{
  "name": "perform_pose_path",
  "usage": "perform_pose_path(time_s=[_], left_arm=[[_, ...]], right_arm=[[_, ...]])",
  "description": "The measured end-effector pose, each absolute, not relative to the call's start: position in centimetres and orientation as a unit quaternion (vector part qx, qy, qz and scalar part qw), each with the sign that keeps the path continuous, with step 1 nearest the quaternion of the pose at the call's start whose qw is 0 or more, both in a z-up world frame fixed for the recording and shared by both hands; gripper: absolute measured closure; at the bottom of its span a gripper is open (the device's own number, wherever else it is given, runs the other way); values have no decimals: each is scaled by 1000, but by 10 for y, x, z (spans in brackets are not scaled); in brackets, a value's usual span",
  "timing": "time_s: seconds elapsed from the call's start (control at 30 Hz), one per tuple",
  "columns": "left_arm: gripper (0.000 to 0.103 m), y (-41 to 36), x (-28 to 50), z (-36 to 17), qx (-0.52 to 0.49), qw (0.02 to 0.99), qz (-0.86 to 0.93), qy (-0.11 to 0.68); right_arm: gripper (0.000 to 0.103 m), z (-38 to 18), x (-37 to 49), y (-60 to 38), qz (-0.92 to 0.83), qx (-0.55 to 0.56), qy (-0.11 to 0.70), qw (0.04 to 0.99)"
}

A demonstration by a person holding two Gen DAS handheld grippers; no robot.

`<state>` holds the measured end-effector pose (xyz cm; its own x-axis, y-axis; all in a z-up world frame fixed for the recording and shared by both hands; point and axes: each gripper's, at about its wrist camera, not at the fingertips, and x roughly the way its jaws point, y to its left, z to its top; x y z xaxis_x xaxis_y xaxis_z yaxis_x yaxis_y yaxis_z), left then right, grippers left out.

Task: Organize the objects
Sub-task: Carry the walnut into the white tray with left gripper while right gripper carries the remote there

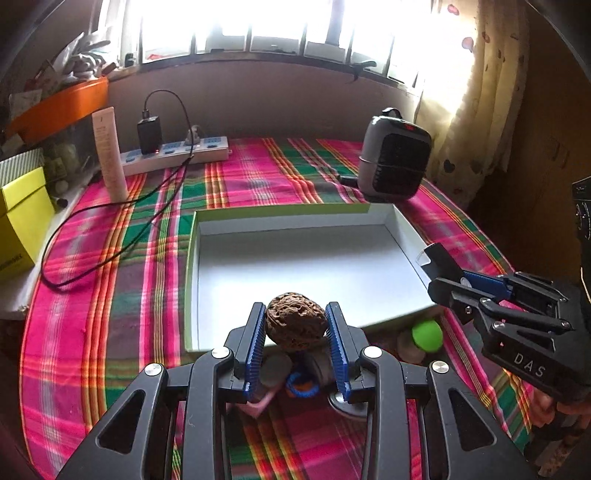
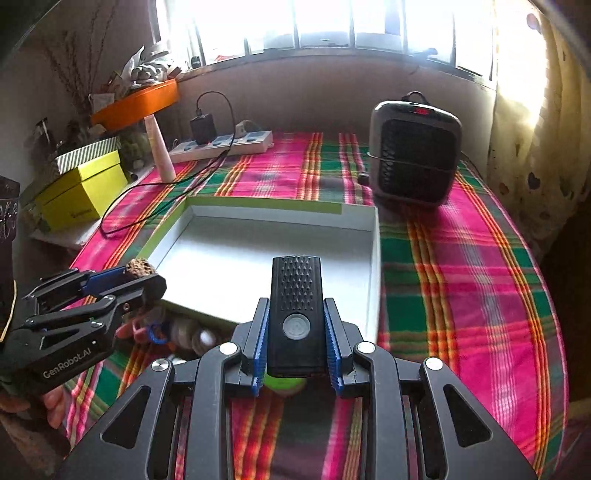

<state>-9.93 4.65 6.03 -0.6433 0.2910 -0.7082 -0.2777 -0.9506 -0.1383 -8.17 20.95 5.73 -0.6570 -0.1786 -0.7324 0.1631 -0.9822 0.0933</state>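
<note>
Daylight is pouring through the window (image 1: pixel 258 22) behind the far edge of the table, which is wearing a plaid cloth (image 1: pixel 258 173) of pink, green and orange. From the left wrist camera, the left gripper (image 1: pixel 295 325) is clamping a brown walnut (image 1: pixel 295 325) between its blue pads, hanging over the near edge of the shallow white box (image 1: pixel 306 258) lying open at the middle of the cloth. Just in front of that near edge, small items are sitting on the cloth: a green ball (image 1: pixel 427 334), a blue ring (image 1: pixel 301 386) and some greyish pieces too blurred to name. At the far left corner a white power strip (image 1: pixel 173 153) is carrying a black charger (image 1: pixel 149 134), its cable (image 1: pixel 110 229) trailing over the cloth, and a pale tube (image 1: pixel 110 155) is standing upright beside it. A grey heater (image 1: pixel 393 157) is standing near the far right corner, and a curtain (image 1: pixel 476 92) is hanging on the right. The right gripper (image 1: pixel 443 266) is reaching in from the right, over the box's near right corner.

From the right wrist camera, the right gripper (image 2: pixel 295 314) is squeezing a black rectangular device (image 2: pixel 295 314) with a round button, over the box's (image 2: pixel 221 258) near edge; the green ball (image 2: pixel 286 384) is peeking out underneath. The left gripper (image 2: pixel 140 275) is holding the walnut (image 2: pixel 139 266) at the box's near left corner. Yellow boxes (image 2: pixel 83 192) and an orange tray (image 2: pixel 136 103) are crowding a shelf off the left edge.
</note>
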Motion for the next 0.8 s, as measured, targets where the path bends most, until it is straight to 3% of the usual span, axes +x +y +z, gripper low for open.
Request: perform_pose_path(time_s=[0.8], left_arm=[[72, 43, -173, 41, -408, 145, 901, 0]], right_arm=[[75, 38, -157, 189, -891, 441, -8, 102]])
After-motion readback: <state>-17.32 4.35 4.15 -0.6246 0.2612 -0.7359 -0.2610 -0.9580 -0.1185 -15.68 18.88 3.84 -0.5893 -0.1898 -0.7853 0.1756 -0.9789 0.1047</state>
